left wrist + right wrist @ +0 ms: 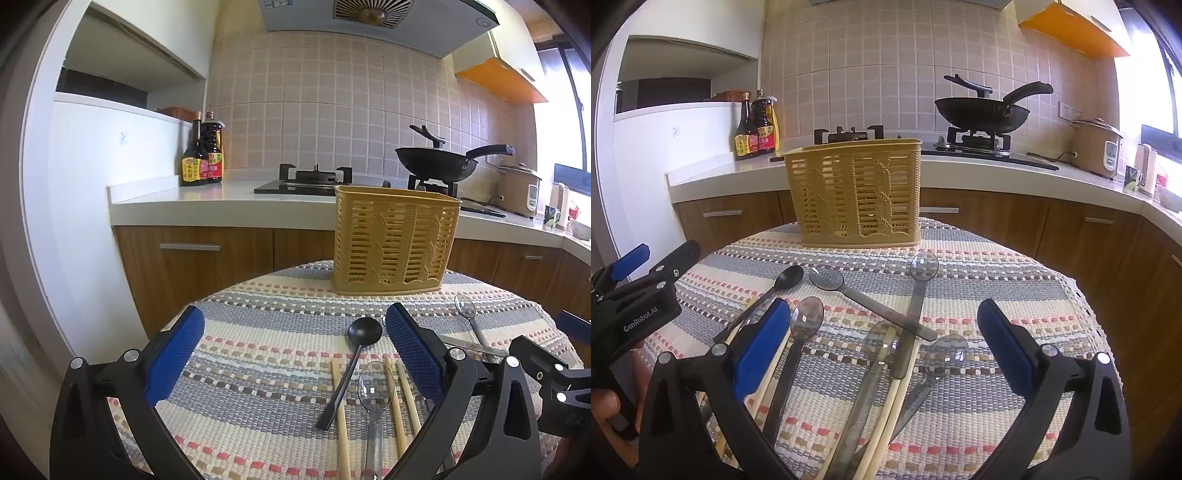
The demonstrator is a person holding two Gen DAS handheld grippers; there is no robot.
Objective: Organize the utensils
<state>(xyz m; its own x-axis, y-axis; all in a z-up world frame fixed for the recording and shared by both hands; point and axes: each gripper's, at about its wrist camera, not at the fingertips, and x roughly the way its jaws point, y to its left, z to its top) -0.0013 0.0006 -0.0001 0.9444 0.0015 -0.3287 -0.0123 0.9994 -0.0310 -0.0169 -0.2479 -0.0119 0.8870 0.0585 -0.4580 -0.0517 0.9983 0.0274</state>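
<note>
Utensils lie loose in front of the slatted yellow plastic basket (855, 195), waiting to go in: matte black spoon (364, 331), clear plastic spoons (807, 317), pale wooden chopsticks (402, 398), all on the woven striped cloth (997, 273). Left gripper (295, 354) and right gripper (882, 347) hover near the basket, jaws wide apart, holding nothing.

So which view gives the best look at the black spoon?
The left wrist view: the whole black spoon lies unobstructed, bowl to handle end. In the right wrist view, a blue finger covers its handle end.
</note>
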